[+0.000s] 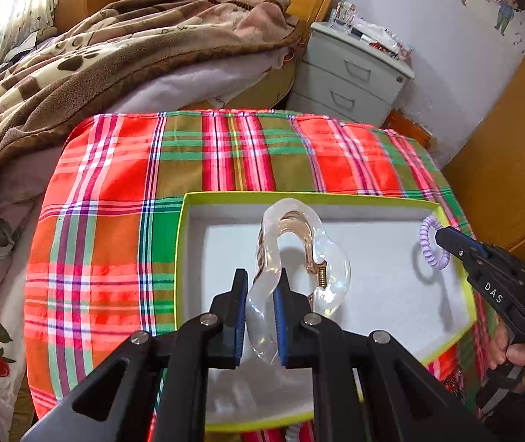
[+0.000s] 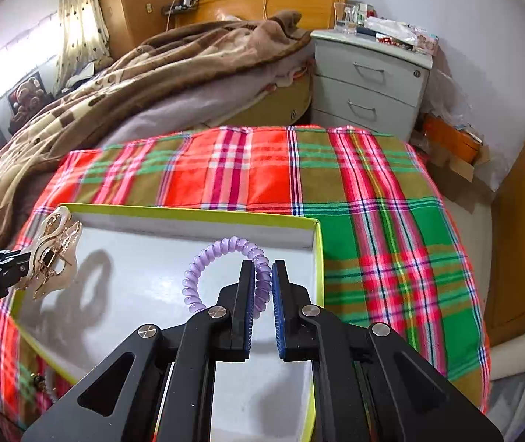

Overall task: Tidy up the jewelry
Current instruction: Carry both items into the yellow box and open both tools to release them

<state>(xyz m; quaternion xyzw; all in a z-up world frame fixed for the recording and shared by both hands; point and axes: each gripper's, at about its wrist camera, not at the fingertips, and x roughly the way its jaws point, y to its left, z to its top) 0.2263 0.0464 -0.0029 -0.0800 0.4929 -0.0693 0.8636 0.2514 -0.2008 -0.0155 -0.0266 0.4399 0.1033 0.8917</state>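
Observation:
My left gripper (image 1: 261, 280) is shut on a clear hair claw clip (image 1: 301, 254) with a gold spring, held above the white inside of a shallow box with a lime-green rim (image 1: 299, 195). The clip also shows in the right wrist view (image 2: 54, 254) at the box's left side. My right gripper (image 2: 263, 270) is shut on a purple spiral hair tie (image 2: 222, 261), held over the box (image 2: 189, 211) near its right wall. The tie shows in the left wrist view (image 1: 432, 243) at the tip of the right gripper (image 1: 443, 235).
The box sits on a table under a red, green and olive plaid cloth (image 1: 152, 169). A bed with a brown blanket (image 1: 97, 66) lies behind and left. A grey drawer cabinet (image 2: 369, 81) stands at the back right. Small beaded items (image 2: 43, 383) lie by the box's near left corner.

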